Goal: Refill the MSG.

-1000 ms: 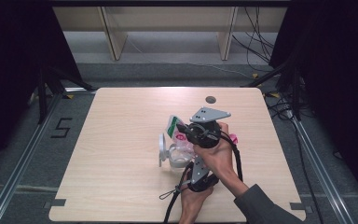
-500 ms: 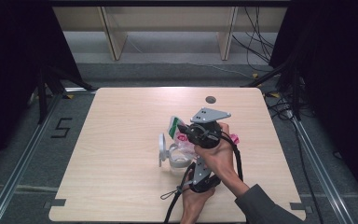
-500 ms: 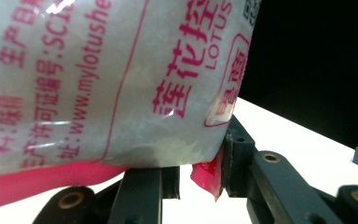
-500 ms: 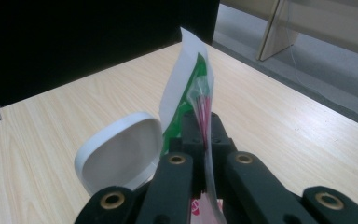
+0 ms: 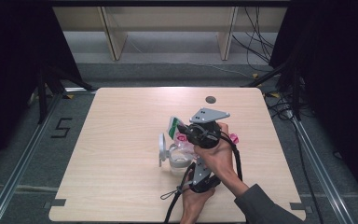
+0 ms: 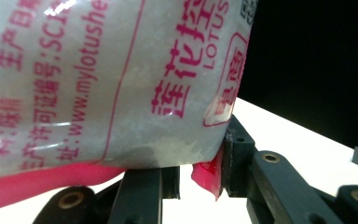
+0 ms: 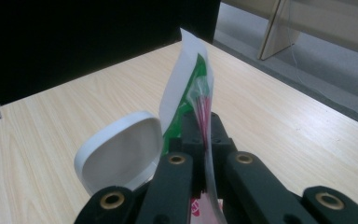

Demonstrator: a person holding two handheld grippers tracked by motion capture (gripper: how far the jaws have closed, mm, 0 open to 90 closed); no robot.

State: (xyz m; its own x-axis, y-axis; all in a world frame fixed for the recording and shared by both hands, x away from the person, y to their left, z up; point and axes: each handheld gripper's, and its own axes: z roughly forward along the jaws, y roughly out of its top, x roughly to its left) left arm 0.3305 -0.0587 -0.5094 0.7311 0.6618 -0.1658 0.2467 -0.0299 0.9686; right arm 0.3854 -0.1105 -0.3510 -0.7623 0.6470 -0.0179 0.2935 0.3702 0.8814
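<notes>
Jaws of both grippers clamped on one granule-filled pouch (image 6: 98, 79) — right gripper (image 7: 204, 140) at its top edge (lidded jar (image 5: 177, 158) below).

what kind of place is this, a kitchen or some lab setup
Likely a lab recording booth, not a kitchen: black curtains on both sides, a bare wooden table, floor rails and loose cables.

A: How many bags are there?
B: One bag (image 5: 179, 133), printed pink and green.
A: Jars?
B: One clear jar (image 5: 179, 158) with one white lid (image 5: 161, 149).
A: Grippers?
B: Two: left gripper (image 5: 200, 179), right gripper (image 5: 193, 133).
</notes>
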